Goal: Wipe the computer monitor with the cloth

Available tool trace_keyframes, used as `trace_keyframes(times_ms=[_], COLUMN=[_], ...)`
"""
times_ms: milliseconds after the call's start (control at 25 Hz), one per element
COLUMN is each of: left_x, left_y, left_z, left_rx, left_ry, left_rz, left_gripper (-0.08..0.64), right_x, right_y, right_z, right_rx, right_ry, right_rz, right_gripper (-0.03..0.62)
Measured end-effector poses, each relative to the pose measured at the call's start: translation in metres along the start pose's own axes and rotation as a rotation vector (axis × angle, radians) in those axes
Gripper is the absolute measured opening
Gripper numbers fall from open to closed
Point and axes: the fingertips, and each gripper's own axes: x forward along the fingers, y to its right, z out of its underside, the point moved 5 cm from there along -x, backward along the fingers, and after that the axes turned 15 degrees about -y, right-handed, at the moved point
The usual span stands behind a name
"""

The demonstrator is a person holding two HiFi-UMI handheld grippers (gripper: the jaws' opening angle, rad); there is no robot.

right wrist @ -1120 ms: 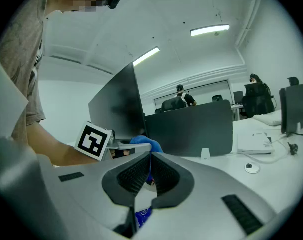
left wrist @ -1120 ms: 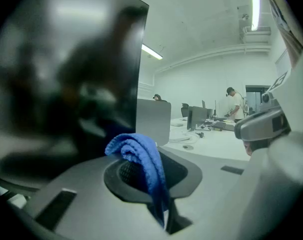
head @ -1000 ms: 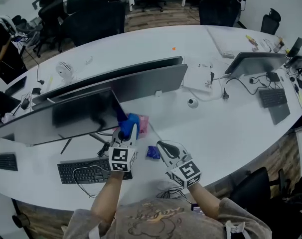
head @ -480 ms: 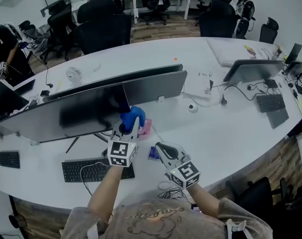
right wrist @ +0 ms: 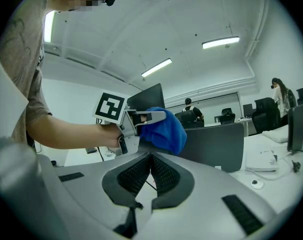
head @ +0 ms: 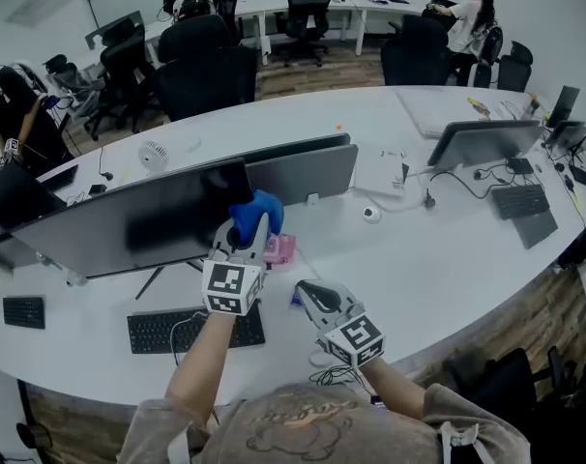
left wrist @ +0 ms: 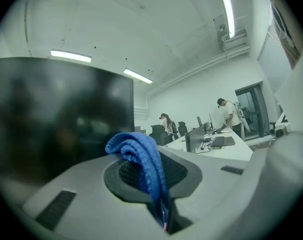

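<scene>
The left gripper (head: 249, 232) squeezes a soft blue cloth (head: 257, 210) tight between its jaws. The cloth is bunched up and held off the long white table (head: 448, 259), just beside the right edge of the big dark flat computer monitor (head: 138, 222). The right gripper (head: 310, 292) hangs lower down, near the table, with its jaws pressed together on nothing.

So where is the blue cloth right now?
The blue cloth is left of centre in the head view, pinched in the left gripper, at the right edge of the dark monitor.
</scene>
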Motion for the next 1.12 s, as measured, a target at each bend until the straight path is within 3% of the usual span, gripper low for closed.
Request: trace_keyframes(times_ms=[560,920,1120], left_x=[-0.042,-0.082,-0.118], left_y=[0.004,0.012,0.007], left_z=[-0.068,-0.068,-0.047], left_rx=[0.065,0.075,0.075], left_ry=[0.147,0.181,0.154], left_rz=[-0.025,-0.007,-0.014], left_gripper=[0.048,0.048,0.048], right_x=[-0.022,-0.025,-0.016], right_y=[-0.025,-0.038,-0.051], right_z=[-0.007,-0.004,-0.008], right_rx=[-0.040,-0.042,-0.052], right_ry=[0.043,0.051,0.053], right_rz=[0.004,0.016,-0.001], right_gripper=[0.021,0.021,0.021])
